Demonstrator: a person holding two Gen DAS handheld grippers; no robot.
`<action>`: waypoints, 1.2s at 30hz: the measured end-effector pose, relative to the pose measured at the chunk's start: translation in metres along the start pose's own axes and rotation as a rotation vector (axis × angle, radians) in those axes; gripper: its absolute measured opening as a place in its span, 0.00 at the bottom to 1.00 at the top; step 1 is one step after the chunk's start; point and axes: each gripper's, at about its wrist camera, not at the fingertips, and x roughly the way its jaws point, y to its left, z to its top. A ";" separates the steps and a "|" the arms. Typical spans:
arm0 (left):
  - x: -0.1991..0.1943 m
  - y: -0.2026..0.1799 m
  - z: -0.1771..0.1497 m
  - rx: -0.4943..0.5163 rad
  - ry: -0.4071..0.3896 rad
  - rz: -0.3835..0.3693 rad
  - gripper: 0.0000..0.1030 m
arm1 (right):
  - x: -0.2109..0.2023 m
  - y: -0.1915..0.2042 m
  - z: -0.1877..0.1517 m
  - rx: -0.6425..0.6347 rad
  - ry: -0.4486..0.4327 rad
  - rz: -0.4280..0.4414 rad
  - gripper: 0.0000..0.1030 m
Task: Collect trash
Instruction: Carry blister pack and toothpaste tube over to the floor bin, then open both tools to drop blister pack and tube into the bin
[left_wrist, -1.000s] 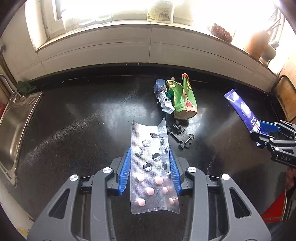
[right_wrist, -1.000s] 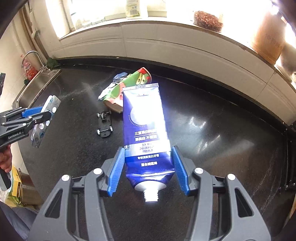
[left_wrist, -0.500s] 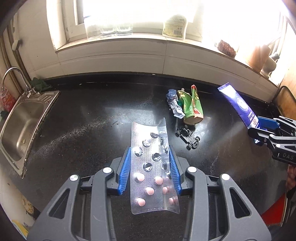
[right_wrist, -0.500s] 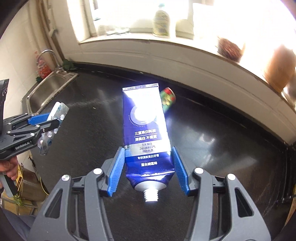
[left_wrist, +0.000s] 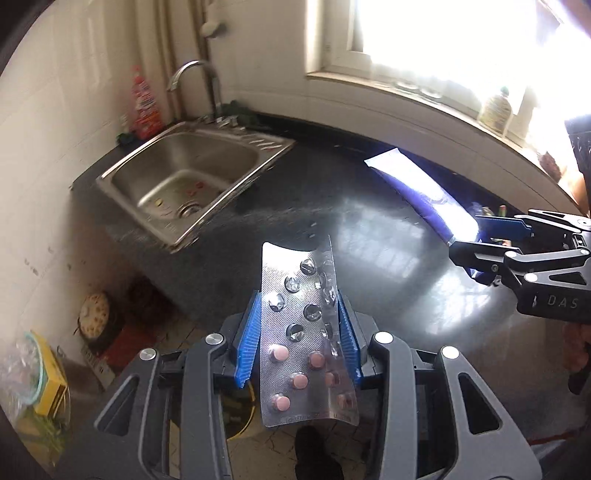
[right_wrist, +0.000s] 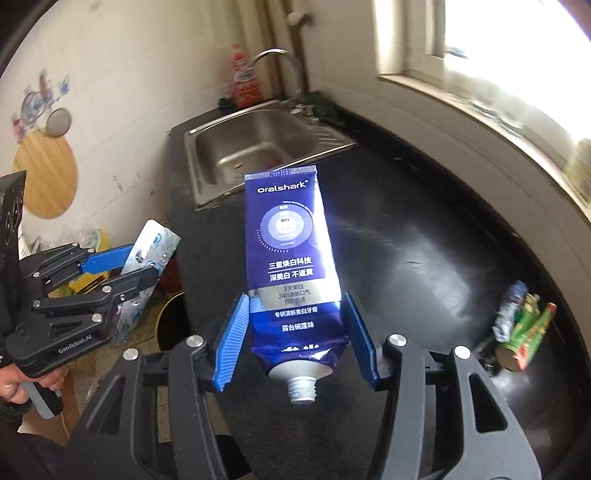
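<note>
Left hand-held gripper clamps silver pill blister strip | right hand-held gripper clamps blue toothpaste tube | crumpled green wrapper, right of frame, remains on black tabletop.

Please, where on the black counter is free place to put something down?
Free: the wide counter stretch between the sink and the wrappers, along the window wall. Crowded: only around the wrappers, at the right in the right wrist view.

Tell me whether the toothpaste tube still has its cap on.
Cap off. In the right wrist view the toothpaste tube, held in the right gripper, ends in a bare threaded white neck with nothing screwed onto it.
</note>
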 end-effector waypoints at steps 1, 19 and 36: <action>-0.001 0.018 -0.012 -0.039 0.016 0.022 0.37 | 0.012 0.019 0.004 -0.024 0.018 0.031 0.51; 0.074 0.204 -0.160 -0.361 0.174 0.112 0.38 | 0.201 0.237 0.000 -0.290 0.353 0.248 0.51; 0.078 0.223 -0.175 -0.370 0.192 0.085 0.77 | 0.174 0.206 0.018 -0.221 0.301 0.211 0.77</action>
